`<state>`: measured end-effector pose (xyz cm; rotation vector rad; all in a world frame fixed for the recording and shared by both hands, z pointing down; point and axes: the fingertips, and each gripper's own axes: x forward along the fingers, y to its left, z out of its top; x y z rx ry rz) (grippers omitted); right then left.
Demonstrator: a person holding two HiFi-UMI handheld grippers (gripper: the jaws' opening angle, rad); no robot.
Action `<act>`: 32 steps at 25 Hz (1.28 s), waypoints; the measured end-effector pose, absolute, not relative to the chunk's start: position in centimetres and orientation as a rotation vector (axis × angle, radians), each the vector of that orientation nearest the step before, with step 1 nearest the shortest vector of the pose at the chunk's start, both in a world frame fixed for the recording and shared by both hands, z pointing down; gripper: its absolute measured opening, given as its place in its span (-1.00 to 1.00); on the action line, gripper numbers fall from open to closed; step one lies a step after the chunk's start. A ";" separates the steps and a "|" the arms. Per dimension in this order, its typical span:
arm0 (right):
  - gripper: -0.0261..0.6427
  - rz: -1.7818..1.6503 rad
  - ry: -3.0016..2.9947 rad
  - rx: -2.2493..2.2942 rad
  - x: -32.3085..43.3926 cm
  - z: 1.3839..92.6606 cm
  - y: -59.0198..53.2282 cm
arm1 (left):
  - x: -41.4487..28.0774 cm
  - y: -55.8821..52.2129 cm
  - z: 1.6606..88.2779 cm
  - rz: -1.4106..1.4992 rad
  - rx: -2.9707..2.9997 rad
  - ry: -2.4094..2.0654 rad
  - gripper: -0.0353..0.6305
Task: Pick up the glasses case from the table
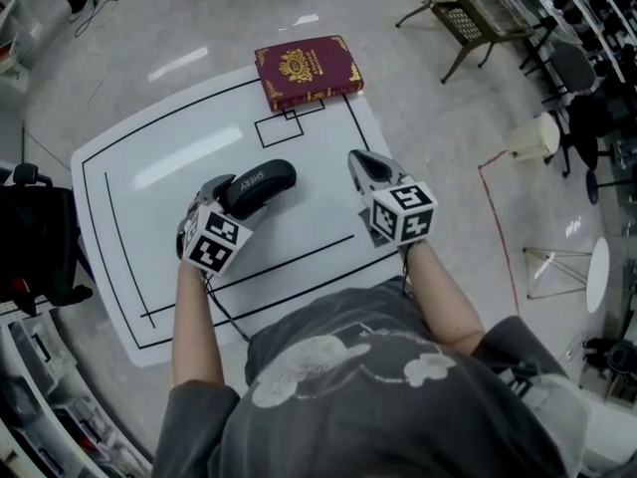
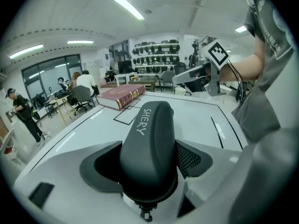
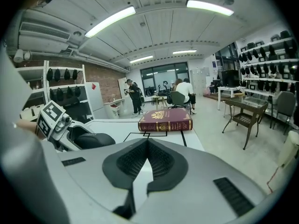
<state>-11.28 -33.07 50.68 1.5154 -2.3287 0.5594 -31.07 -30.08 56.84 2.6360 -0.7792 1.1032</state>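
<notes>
A black glasses case (image 1: 261, 184) printed SHERY lies slantwise over the white table (image 1: 159, 167). My left gripper (image 1: 237, 199) is shut on its near end. In the left gripper view the case (image 2: 152, 143) fills the gap between the two jaws, and both pads sit against its sides. My right gripper (image 1: 360, 162) hovers to the right of the case, apart from it. Its jaws meet at the tips with nothing between them (image 3: 147, 143). The right gripper view shows the case (image 3: 91, 140) at the left.
A dark red book (image 1: 307, 68) lies at the table's far edge, over a small drawn box. Black lines mark out the tabletop. A metal side table (image 1: 478, 13) and chairs stand at the far right, a black chair (image 1: 35, 237) at the left. People sit in the background.
</notes>
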 end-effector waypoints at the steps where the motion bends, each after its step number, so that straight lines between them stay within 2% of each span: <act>1: -0.92 0.557 -2.339 1.512 -11.3 50.5 -33.0 | -31.2 -30.0 56.5 1.077 2.619 -0.803 0.13; 17: -0.92 0.489 -2.568 1.200 -12.4 47.4 -31.4 | -31.3 -25.2 49.2 0.793 2.397 -1.293 0.13; 32: -0.93 0.420 -2.722 0.814 -10.4 46.2 -27.4 | -26.9 -17.2 47.7 0.742 2.179 -1.608 0.13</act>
